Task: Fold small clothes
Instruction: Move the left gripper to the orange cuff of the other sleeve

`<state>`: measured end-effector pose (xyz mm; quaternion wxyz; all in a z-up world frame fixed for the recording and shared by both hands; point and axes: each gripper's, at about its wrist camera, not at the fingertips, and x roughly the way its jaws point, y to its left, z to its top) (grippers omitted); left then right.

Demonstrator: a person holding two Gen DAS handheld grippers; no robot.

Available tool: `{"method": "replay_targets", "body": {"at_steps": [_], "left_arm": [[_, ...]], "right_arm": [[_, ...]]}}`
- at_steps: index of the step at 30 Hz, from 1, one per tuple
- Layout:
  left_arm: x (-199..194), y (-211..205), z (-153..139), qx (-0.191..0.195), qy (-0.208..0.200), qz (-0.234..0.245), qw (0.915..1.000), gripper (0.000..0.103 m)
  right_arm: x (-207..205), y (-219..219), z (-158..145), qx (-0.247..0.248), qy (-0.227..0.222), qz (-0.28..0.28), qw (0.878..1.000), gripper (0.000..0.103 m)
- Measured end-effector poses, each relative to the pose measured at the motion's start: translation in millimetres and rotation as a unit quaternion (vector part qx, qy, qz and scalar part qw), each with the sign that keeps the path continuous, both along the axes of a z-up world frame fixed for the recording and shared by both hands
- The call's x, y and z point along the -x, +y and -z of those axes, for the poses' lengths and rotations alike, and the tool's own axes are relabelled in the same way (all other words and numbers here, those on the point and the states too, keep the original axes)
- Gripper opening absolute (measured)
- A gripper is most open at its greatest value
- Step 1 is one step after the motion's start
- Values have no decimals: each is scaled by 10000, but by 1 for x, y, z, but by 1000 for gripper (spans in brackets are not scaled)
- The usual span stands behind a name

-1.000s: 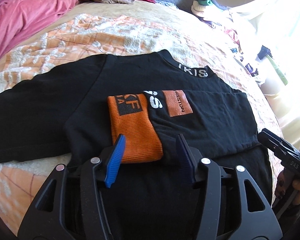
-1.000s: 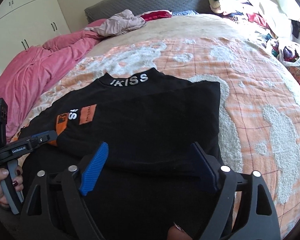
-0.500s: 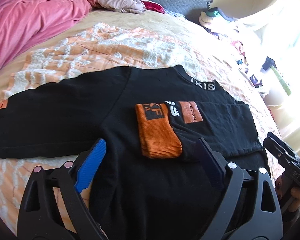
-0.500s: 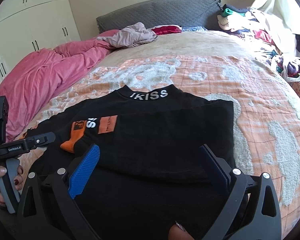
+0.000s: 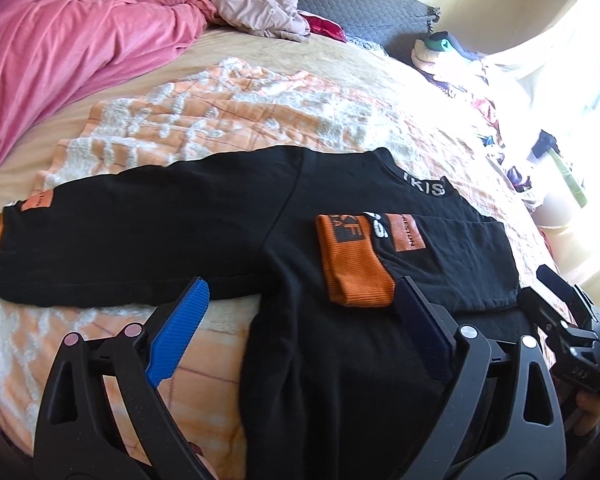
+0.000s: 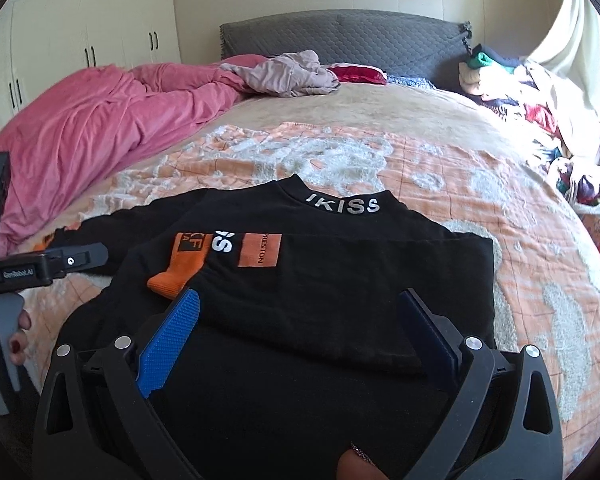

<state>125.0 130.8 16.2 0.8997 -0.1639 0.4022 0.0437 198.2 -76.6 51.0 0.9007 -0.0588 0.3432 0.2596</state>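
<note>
Item: black sweatshirt (image 5: 228,232), orange cuffs, lies flat on your bedspread (image 5: 220,112), collar w/ white lettering (image 6: 342,205) pointing toward the headboard (image 6: 340,36). One sleeve (image 6: 340,280) is folded across the chest, its orange cuff (image 5: 352,260) on the body; other sleeve (image 5: 120,236) is spread out sideways. Your left gripper (image 5: 300,332) is opening, nothing btwn the blue pads, hovering over the hem area. Your right gripper (image 6: 300,332) is spread wide, released, above the folded sleeve, gripping nothing. Also on bed: pink blanket (image 6: 100,128), crumpled beige garment (image 6: 288,74), clothes pile (image 6: 512,80) at far right.
</note>
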Motion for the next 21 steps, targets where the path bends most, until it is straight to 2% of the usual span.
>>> {"method": "replay_targets", "body": {"at_steps": [9, 11, 21], "left_arm": [[22, 32, -2, 110, -77, -344, 9993, 87], [28, 43, -1, 142, -75, -484, 9987, 91], [53, 90, 4, 229, -62, -1091, 9937, 93]], "right_arm": [[8, 31, -7, 71, -56, -224, 9997, 98], [9, 40, -8, 49, -10, -298, 9995, 98], [19, 88, -12, 34, 94, -610, 9981, 98]]}}
